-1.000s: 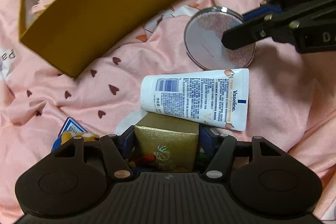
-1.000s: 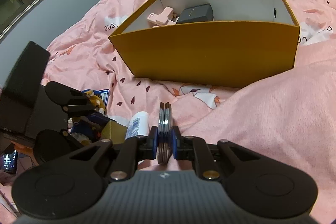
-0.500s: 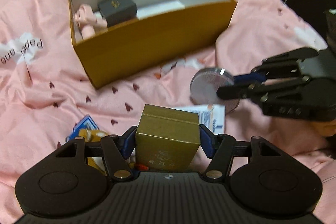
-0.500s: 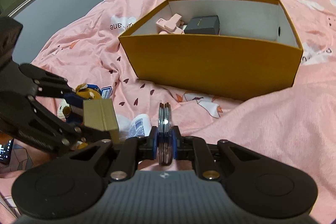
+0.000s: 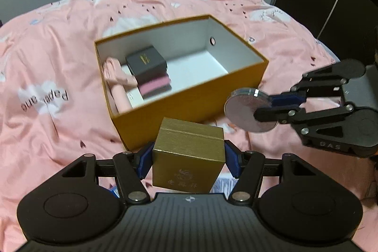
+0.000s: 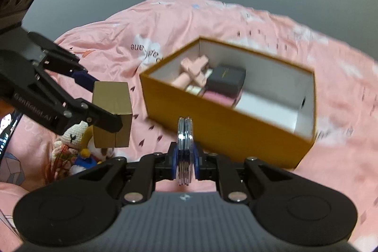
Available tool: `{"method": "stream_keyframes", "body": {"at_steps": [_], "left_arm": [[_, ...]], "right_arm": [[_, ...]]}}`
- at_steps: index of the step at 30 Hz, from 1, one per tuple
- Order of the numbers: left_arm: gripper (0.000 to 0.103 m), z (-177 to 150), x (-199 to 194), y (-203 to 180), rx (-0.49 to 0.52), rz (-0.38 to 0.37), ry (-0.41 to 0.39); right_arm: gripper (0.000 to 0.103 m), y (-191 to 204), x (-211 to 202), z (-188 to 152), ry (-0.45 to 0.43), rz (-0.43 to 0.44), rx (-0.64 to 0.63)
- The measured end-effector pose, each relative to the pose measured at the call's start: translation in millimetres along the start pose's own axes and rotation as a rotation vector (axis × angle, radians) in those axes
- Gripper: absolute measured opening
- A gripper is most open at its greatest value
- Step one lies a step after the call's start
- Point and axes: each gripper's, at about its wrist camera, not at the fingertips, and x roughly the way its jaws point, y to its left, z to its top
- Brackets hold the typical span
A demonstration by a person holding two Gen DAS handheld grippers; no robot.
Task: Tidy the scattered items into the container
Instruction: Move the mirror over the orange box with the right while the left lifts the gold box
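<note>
My left gripper [image 5: 188, 161] is shut on a small gold box [image 5: 189, 157] and holds it in the air in front of the open orange box [image 5: 189, 108]. It also shows in the right wrist view [image 6: 112, 110]. My right gripper [image 6: 185, 157] is shut on a round compact mirror [image 6: 185, 148], held on edge above the bed, right of the gold box. The mirror also shows in the left wrist view [image 5: 250, 110]. The orange box [image 6: 224, 124] holds a dark box [image 5: 146, 60] and pink items [image 5: 118, 82].
A pink bedspread [image 5: 59, 63] lies under everything. Small plush toys [image 6: 78, 145] lie on the bed at the left, under the gold box. A white tube [image 5: 223, 184] peeks out below my left gripper. Grey walls stand behind the bed.
Both grippers have risen with their items. The gold box has lifted off the bed and the mirror has moved up beside it. The orange box now shows from above.
</note>
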Motion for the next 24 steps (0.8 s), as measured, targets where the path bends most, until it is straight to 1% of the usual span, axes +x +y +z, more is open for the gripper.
{"method": "stream_keyframes", "body": {"at_steps": [5, 11, 13, 19, 24], "left_arm": [[0.072, 15.4, -3.3, 0.4, 0.023, 0.016, -0.029], [0.072, 32.2, -6.2, 1.6, 0.042, 0.034, -0.057], [0.072, 37.7, -5.6, 3.4, 0.043, 0.039, -0.064], [0.072, 51.3, 0.1, 11.8, 0.046, 0.046, -0.074], [0.072, 61.0, 7.3, 28.0, 0.021, 0.032, -0.080]], "right_arm": [[0.015, -1.1, -11.9, 24.4, -0.044, -0.035, -0.146], [0.015, -1.3, -17.4, 53.5, -0.094, -0.116, -0.291], [0.015, -0.4, -14.8, 62.1, -0.099, -0.141, -0.350], [0.015, -5.2, 8.4, 84.1, -0.062, -0.160, -0.488], [0.015, -14.8, 36.3, 93.8, 0.002, -0.135, -0.575]]}}
